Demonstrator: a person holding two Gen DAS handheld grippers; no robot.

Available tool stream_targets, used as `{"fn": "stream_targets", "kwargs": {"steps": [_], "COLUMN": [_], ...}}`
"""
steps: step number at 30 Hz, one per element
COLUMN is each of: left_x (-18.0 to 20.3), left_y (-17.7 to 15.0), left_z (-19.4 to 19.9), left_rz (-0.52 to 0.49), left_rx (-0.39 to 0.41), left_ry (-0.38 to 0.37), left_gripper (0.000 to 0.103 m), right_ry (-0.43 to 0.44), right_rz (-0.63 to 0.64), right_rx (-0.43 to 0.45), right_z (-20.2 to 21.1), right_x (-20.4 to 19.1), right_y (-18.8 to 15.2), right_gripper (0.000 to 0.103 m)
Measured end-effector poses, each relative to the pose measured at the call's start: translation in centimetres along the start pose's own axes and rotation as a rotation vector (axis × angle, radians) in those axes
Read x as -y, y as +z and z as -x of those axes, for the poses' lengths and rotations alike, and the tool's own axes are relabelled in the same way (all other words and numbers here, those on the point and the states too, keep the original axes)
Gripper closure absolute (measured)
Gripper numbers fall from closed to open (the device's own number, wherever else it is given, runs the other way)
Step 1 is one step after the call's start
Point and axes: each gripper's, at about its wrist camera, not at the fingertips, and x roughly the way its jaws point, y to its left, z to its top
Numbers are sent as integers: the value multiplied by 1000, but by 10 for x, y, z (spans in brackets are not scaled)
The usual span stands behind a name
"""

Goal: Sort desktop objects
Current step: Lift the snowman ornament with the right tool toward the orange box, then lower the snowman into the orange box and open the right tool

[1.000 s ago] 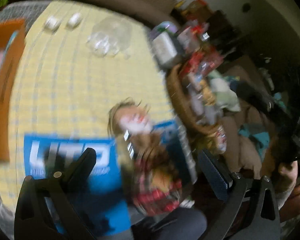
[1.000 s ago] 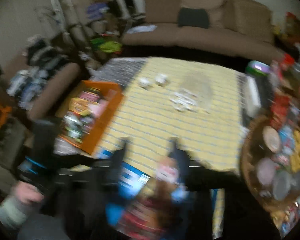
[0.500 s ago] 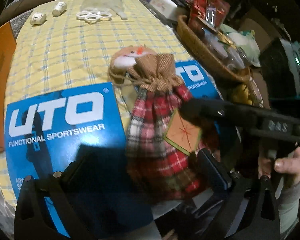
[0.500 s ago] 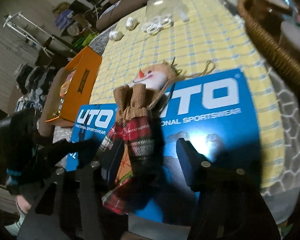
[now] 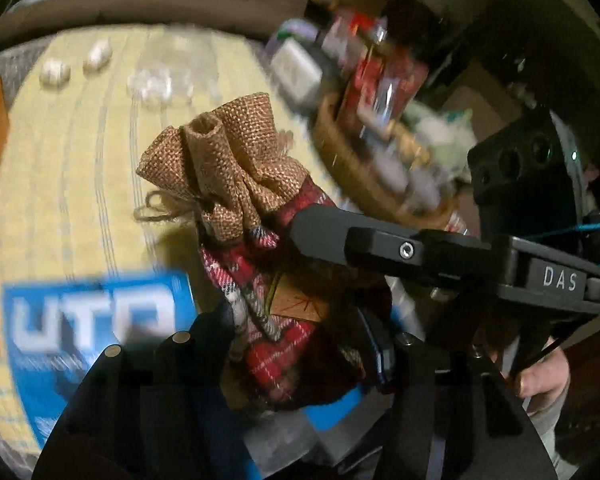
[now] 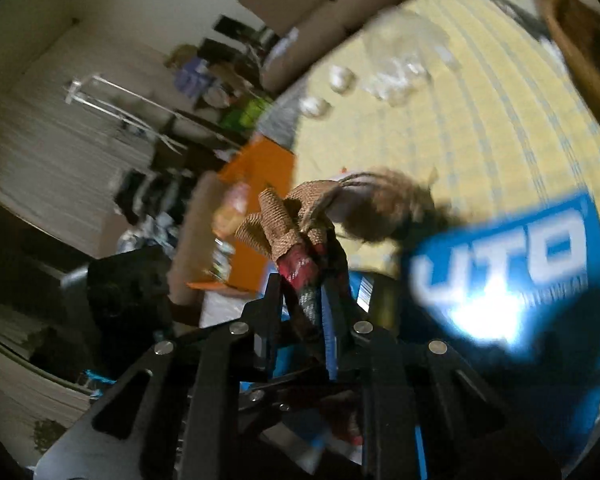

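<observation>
From the left wrist view, the left tool (image 5: pixel 300 344) is clamped on the plaid body of the pouch (image 5: pixel 260 280), held above the counter (image 5: pixel 80 184), and the right tool (image 5: pixel 324 236) pinches it from the side; a firm hold low on the cloth seems best. From the right wrist view, the right tool (image 6: pixel 302 300) is closed on the pouch (image 6: pixel 300 268); the orange box (image 6: pixel 260 208) lies to the left, with open room over the blue package (image 6: pixel 500 264).

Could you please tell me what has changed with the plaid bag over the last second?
Both grippers, left and right, have closed on the plaid drawstring bag and lifted it off the blue UTO boxes. Half a second ago it lay flat with both grippers open. The boxes and wicker basket stayed put.
</observation>
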Motion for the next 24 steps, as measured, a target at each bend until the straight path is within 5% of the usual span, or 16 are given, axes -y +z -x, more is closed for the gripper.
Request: {"fn": "stream_targets", "kwargs": {"steps": [6, 14, 20, 24], "left_x": [-5, -89, -189, -279], "left_y": [47, 95, 100, 64], "left_z": [97, 251, 282, 239], "left_rz": [-60, -69, -23, 130], "left_rx": [159, 248, 144, -32], "left_ry": [46, 246, 438, 437], "left_gripper": [47, 47, 47, 47], "right_ry": [45, 223, 353, 244], "right_rz": [153, 291, 238, 129], "right_rx": [23, -12, -54, -222], "right_z": [-13, -128, -256, -361], "right_x": [-102, -252, -272, -218], "right_y": [58, 121, 124, 88], "right_gripper": [86, 86, 86, 86]}}
